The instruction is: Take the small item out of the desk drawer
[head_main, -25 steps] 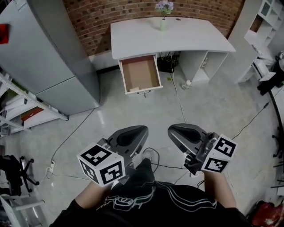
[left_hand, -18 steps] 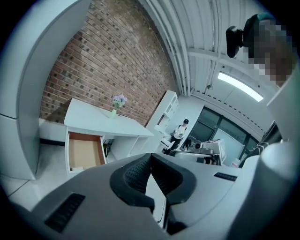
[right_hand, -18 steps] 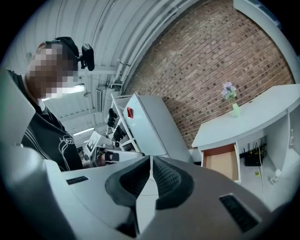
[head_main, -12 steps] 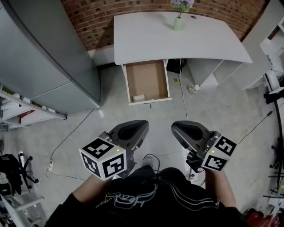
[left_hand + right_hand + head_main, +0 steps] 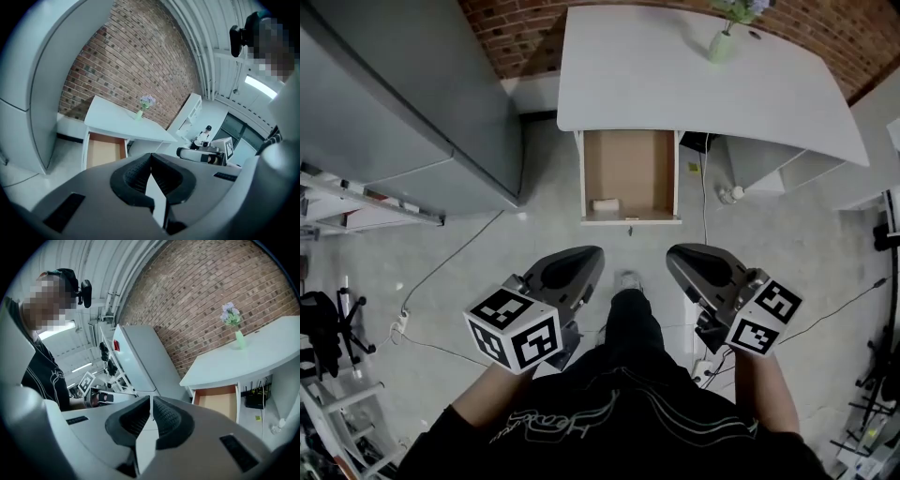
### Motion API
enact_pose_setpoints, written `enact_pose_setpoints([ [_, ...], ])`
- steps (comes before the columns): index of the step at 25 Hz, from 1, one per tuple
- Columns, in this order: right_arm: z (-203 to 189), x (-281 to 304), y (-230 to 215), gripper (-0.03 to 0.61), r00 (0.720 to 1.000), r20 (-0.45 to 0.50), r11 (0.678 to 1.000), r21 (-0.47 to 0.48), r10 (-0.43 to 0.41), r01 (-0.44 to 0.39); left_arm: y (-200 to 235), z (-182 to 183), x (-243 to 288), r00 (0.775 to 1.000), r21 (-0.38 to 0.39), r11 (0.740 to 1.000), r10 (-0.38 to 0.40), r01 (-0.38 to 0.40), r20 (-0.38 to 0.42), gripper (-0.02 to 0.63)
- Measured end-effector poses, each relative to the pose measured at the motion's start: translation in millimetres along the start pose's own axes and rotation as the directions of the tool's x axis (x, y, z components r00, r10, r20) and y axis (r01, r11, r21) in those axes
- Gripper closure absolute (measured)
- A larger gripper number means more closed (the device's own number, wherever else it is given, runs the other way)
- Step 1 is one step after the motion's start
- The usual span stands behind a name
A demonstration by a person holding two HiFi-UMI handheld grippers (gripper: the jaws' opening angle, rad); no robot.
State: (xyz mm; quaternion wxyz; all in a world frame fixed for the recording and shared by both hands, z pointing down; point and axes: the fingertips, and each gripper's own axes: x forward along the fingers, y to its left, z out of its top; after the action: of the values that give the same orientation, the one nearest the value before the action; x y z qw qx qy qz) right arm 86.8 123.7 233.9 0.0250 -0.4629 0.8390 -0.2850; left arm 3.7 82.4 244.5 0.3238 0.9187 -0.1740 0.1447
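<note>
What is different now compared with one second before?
The person has stepped toward the desk, so the open drawer now lies nearer and straighter ahead. Unchanged: left gripper and right gripper shut and empty; small item in the drawer's front left corner.

A pale green vase [image 5: 722, 47] of lilac flowers stands close to the red brick wall [image 5: 511, 28]. A tall grey cabinet [image 5: 403, 94] fills the left side, with metal shelving [image 5: 356, 211] beside it. A thin cable [image 5: 448, 265] trails across the grey floor [image 5: 787, 253].

No legible txt or nos.; only square markers on cubes of left tool [image 5: 592, 255] & right tool [image 5: 675, 253].
</note>
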Motion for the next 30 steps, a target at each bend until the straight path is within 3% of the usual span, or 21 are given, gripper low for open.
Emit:
enact_pose_setpoints([
  [11, 13.9, 98.3, -112.0, 0.531, 0.977, -0.199, 0.996, -0.028, 0.077, -0.084, 93.6, 28.2, 80.6, 0.996, -0.095, 0.992, 0.086, -0.086, -0.006, 0.594],
  [20, 1.0, 169.1, -165.5, 0.531, 0.948, -0.302, 0.992, -0.044, 0.098, -0.116, 158.9, 17.1, 106.2, 0.987, -0.17, 0.972, 0.159, -0.16, -0.021, 0.594],
  [30, -55.1, 224.3, -204.8, 0.529, 0.876, -0.473, 0.973, -0.146, 0.091, -0.18, 200.6, -17.7, 118.4, 0.975, -0.239, 0.946, 0.217, -0.22, -0.039, 0.592],
])
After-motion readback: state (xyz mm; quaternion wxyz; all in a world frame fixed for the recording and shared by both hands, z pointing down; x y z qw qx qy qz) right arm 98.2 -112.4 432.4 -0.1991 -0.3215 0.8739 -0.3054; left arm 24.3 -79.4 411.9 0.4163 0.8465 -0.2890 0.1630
